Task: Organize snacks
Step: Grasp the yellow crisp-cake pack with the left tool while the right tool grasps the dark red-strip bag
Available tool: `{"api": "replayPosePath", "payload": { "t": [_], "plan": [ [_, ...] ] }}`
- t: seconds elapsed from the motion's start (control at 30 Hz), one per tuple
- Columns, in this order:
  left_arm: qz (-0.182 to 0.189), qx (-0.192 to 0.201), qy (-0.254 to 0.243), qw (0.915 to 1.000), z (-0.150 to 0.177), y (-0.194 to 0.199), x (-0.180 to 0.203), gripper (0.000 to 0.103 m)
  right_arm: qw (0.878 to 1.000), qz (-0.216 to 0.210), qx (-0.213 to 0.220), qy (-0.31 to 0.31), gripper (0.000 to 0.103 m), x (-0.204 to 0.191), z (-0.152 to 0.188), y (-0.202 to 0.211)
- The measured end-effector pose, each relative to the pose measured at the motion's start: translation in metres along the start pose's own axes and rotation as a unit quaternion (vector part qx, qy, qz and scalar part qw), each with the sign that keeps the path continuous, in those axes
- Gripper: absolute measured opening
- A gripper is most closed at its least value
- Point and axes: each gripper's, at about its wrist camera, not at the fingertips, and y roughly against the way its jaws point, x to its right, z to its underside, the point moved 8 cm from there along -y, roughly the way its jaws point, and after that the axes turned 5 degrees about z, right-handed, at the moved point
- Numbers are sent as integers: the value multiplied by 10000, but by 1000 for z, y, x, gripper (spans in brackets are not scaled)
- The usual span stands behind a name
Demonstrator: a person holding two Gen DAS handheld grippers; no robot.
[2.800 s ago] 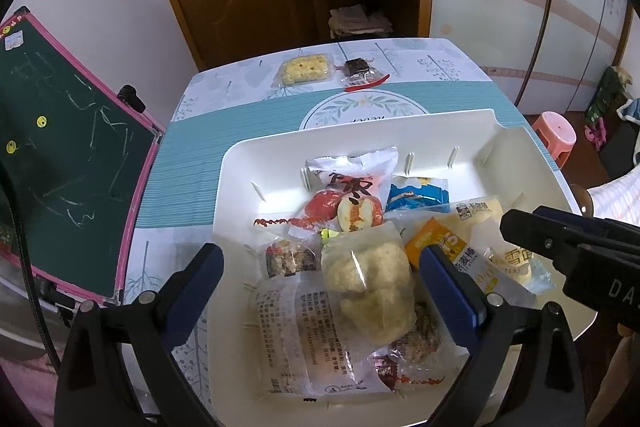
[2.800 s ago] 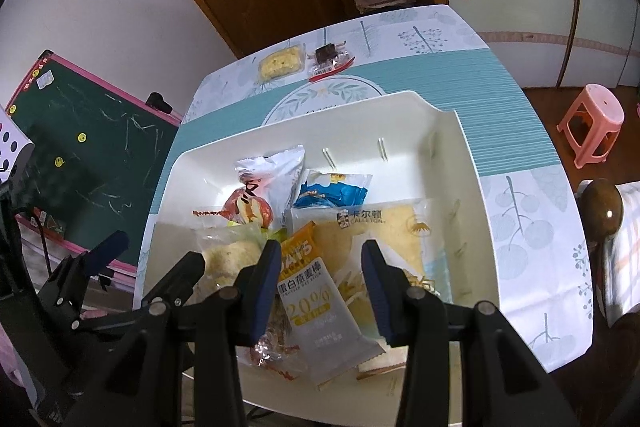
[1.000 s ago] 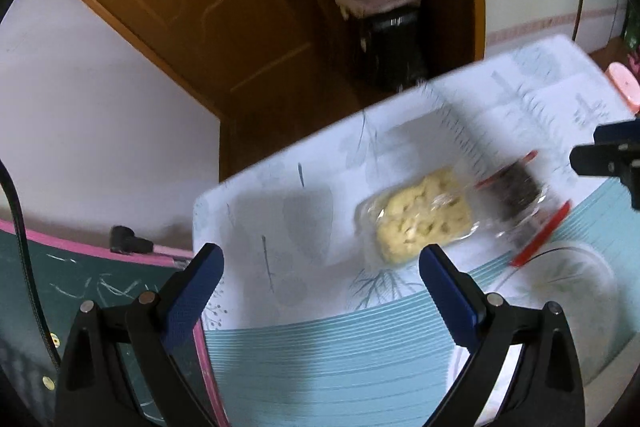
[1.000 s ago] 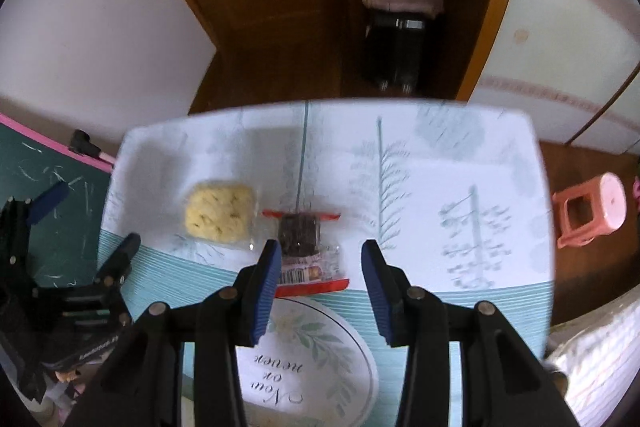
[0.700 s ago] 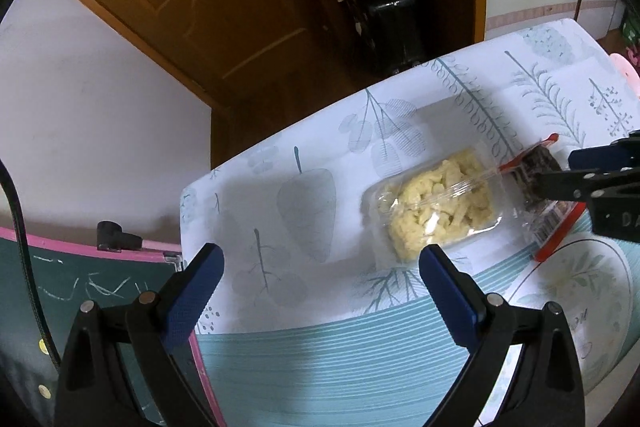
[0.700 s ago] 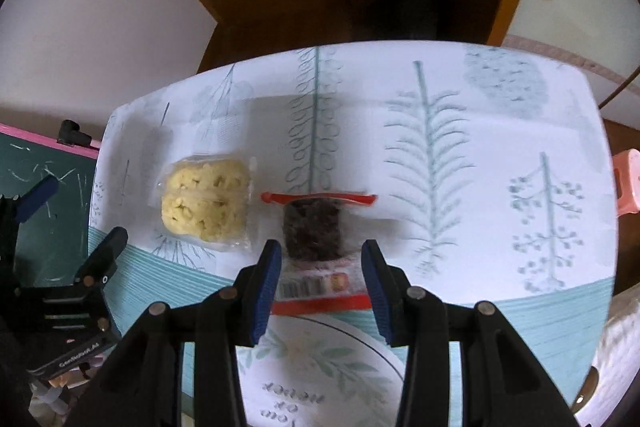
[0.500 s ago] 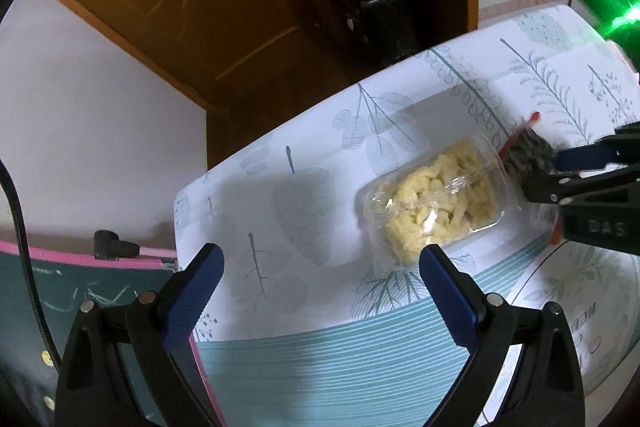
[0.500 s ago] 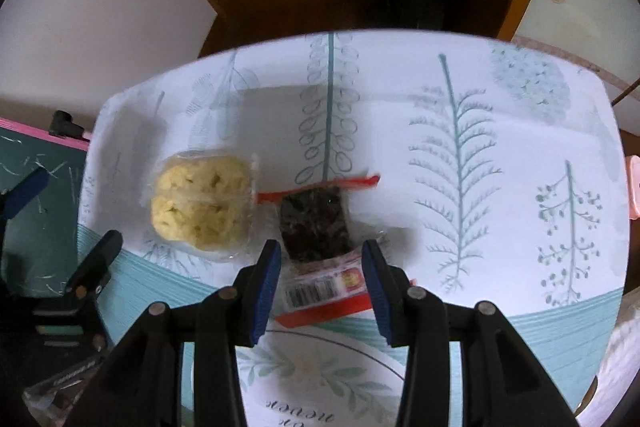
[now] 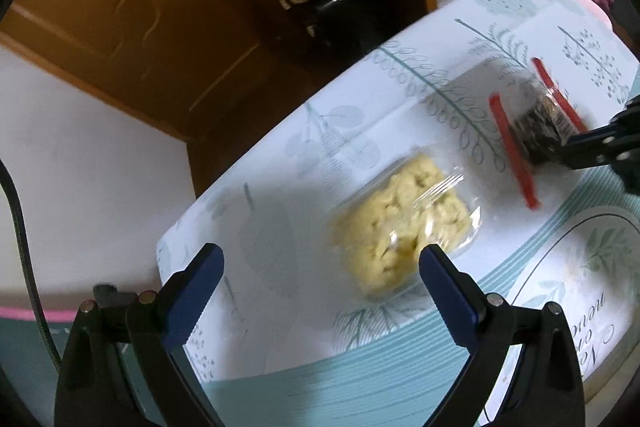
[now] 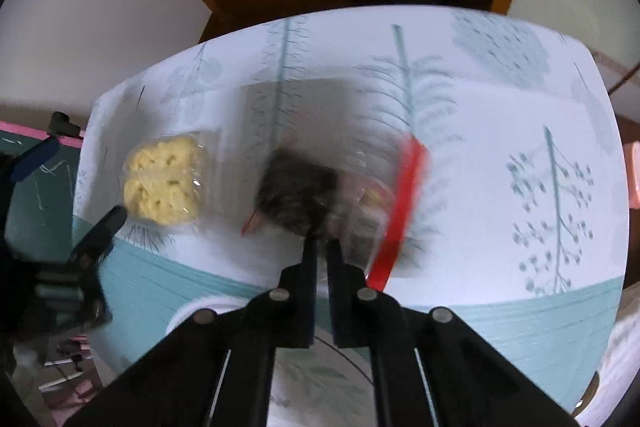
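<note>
Since blur hides the pinch: right gripper [image 10: 322, 241] seemingly clenched on dark snack packet [image 10: 298, 193]'s edge; may slip.
Left gripper [image 9: 320, 269]: released, yellow snack pack [image 9: 400, 229] ahead; may miss.

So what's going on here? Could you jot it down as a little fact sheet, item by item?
surface: table with leaf-print cloth
yellow snack pack: lying flat, untouched
dark snack pack with red edges: pinched at its near edge
right tongs: shut on the dark pack
left tongs: open, empty, the yellow pack just ahead of them
background: wooden door
</note>
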Motion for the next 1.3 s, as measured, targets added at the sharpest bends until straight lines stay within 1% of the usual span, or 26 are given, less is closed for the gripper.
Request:
{"api": "replayPosePath", "payload": {
  "t": [0.07, 0.13, 0.23, 0.33, 0.43, 0.5, 0.63, 0.7, 0.8, 0.87, 0.9, 0.93, 0.97, 1.0, 1.1, 1.13, 1.17, 1.2, 1.23, 1.27, 1.3],
  "plan": [
    [141, -44, 3, 9999, -4, -5, 6, 98, 10000, -85, 10, -47, 3, 10, 5, 3],
    [433, -76, 198, 9988, -10, -10, 13, 98, 9998, -162, 17, -89, 3, 19, 8, 6],
    [691, -77, 408, 9967, -16, -15, 20, 98, 9996, -240, 5, -180, 3, 27, 12, 9],
    [631, -91, 409, 9971, -21, -21, 24, 98, 9994, -262, -37, -210, 3, 31, 14, 12],
    [637, -89, 251, 9976, -24, -22, 28, 98, 9986, -450, -180, -215, 3, 33, 18, 13],
    [660, -89, 124, 9977, -25, -23, 28, 98, 9984, -475, -207, -204, 3, 34, 19, 14],
    [948, -153, -238, 9951, -21, -23, 31, 98, 9978, -577, -239, -236, 3, 38, 26, 18],
    [1035, -165, -359, 9938, -19, -23, 33, 98, 9974, -628, -245, -258, 3, 41, 27, 19],
    [1190, -163, -326, 9922, -17, -26, 33, 98, 9977, -578, -225, -270, 3, 50, 28, 21],
    [1303, -241, -322, 9907, -16, -32, 37, 98, 9975, -604, -230, -295, 3, 52, 29, 22],
    [1277, -326, -398, 9905, -14, -38, 41, 98, 9975, -606, -232, -291, 3, 52, 29, 23],
    [1178, -403, -511, 9909, -11, -43, 45, 103, 9975, -606, -231, -274, 3, 51, 28, 23],
    [1079, -168, -554, 9925, -15, -40, 46, 102, 9976, -597, -223, -256, 3, 50, 29, 25],
    [1068, -190, -580, 9924, -15, -41, 47, 103, 9978, -586, -211, -235, 3, 49, 29, 26],
    [1195, -251, -361, 9919, -18, -43, 45, 102, 9981, -577, -160, -140, 3, 45, 30, 32],
    [1206, -261, -338, 9918, -18, -44, 44, 102, 9982, -568, -136, -119, 3, 42, 29, 33],
    [1194, -216, -335, 9920, -18, -43, 44, 97, 9983, -560, -99, -95, 3, 39, 27, 34],
    [1276, -190, -356, 9910, -17, -40, 46, 91, 9985, -536, -29, -57, 3, 37, 25, 37],
    [1348, -185, -360, 9900, -17, -38, 48, 80, 9986, -529, 8, -51, 4, 36, 23, 38],
    [1322, -175, -363, 9904, -16, -36, 48, 75, 9984, -560, 50, -66, 9, 35, 21, 40],
    [1222, -175, -372, 9917, -16, -35, 50, 74, 9983, -571, 81, -75, 14, 33, 18, 40]
  ]
}}
